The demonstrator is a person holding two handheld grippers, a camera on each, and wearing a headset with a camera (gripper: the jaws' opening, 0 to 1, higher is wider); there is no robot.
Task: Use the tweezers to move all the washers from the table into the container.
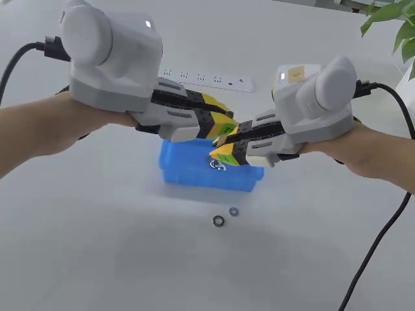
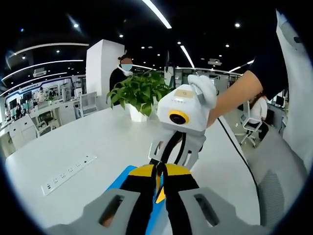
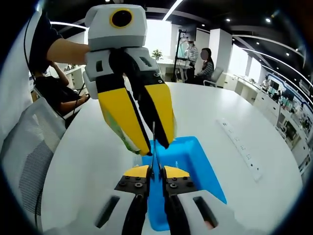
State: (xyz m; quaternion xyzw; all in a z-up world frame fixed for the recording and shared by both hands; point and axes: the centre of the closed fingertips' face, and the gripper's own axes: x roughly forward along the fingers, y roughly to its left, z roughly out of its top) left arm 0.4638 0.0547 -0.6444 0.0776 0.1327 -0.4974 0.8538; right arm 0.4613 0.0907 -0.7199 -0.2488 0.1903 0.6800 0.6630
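We look down on a wide white worktop (image 1: 78,259). Above its middle the two tools meet tip to tip. The left tool (image 1: 227,126) comes in from the left of the head view and the right tool (image 1: 219,154) from the right, each held in a hand. Their yellow tips overlap just above the blue container (image 1: 188,173), which stands open on the worktop directly below them. A white power strip (image 1: 204,79) lies on the worktop beyond the container, well apart from it.

In the right gripper view the right tool's jaws stand almost together, clamped on the tweezers (image 3: 153,147). We see these as a thin dark strip that rises from between the jaws, over the container's hollow, and runs up between the left tool's jaws. The left tool's jaws sit close on either side of that strip, with a narrow slit between them. We cannot tell whether they press on it.

A washer (image 1: 218,221) and a second washer (image 1: 233,212) lie on the bare worktop on the near side of the container. They are just beside each other, a little apart from its wall, and well below both tools.
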